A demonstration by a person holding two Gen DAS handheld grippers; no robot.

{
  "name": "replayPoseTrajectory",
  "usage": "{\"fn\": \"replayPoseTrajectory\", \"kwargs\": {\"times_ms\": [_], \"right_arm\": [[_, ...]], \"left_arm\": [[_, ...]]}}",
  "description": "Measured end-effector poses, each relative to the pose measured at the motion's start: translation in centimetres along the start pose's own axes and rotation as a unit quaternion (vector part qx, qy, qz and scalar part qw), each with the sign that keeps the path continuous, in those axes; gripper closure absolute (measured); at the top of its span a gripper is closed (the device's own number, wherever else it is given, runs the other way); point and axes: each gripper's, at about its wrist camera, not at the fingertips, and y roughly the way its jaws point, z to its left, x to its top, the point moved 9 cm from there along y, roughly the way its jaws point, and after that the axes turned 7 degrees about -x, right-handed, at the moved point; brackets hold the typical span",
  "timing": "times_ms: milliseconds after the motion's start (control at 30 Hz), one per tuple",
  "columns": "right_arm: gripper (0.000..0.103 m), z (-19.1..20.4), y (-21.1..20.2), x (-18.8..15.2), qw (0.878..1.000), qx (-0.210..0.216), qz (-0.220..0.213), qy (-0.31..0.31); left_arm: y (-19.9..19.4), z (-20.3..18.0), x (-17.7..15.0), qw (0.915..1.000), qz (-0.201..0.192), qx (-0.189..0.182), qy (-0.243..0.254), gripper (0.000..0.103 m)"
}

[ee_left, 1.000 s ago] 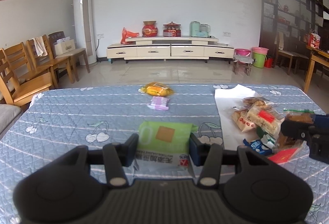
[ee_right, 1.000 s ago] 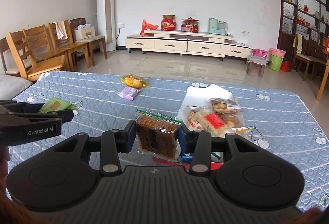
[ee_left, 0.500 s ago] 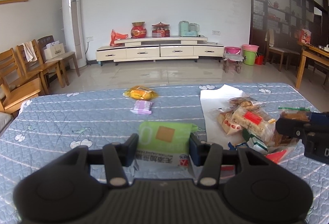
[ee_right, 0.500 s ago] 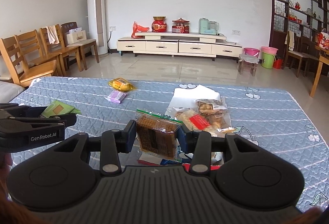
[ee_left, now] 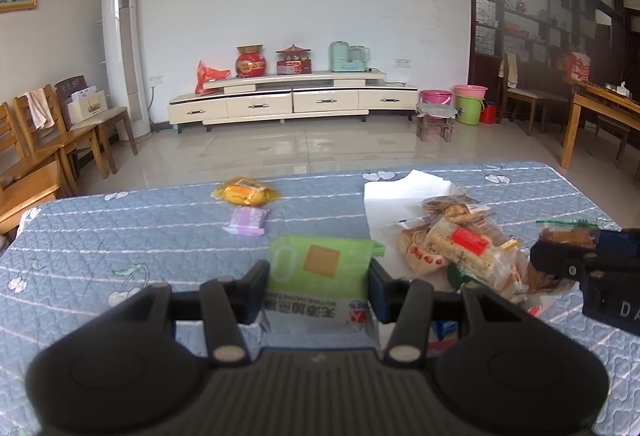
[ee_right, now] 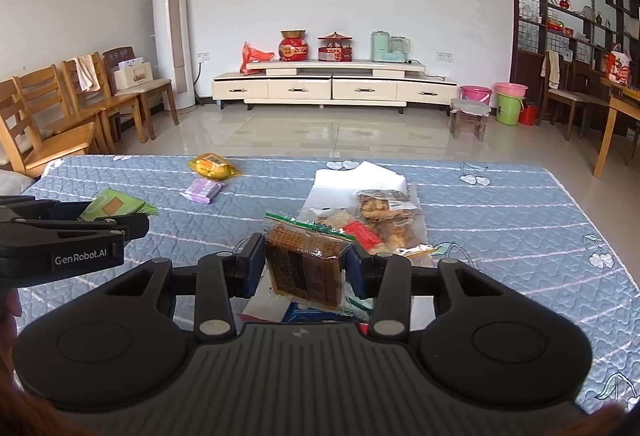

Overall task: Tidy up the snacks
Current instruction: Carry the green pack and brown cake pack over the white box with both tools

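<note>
My left gripper [ee_left: 317, 288] is shut on a green snack packet [ee_left: 320, 276] and holds it above the blue quilted table [ee_left: 120, 236]. It also shows in the right wrist view [ee_right: 116, 206]. My right gripper [ee_right: 306, 266] is shut on a brown cracker packet [ee_right: 306, 264], held over a pile of mixed snacks [ee_right: 380, 224] on a white sheet [ee_right: 352, 178]. The pile also shows in the left wrist view [ee_left: 456, 240]. A yellow packet [ee_left: 245, 193] and a purple packet [ee_left: 247, 220] lie farther back on the table.
The right gripper's body [ee_left: 592, 268] sits at the right edge of the left wrist view; the left gripper's body [ee_right: 60, 236] sits at the left of the right wrist view. Wooden chairs [ee_right: 60, 108] stand beyond the table's left side.
Both grippers have drifted left and slightly up with their packets; the table contents shift right in the left view. Grips are unchanged.
</note>
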Motion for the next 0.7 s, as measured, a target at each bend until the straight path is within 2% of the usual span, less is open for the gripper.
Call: {"fn": "replayPoseTrajectory", "kwargs": {"times_ms": [267, 700], "right_arm": [[0.051, -1.3, 0.5, 0.1, 1.000, -0.019, 0.001, 0.012], [0.050, -1.2, 1.9, 0.3, 0.999, -0.040, 0.009, 0.016]], "left_arm": [[1.4, -1.6, 0.4, 0.9999, 0.006, -0.013, 0.004, 0.053], [3.7, -5.0, 0.7, 0.9990, 0.015, -0.040, 0.017, 0.053]]}}
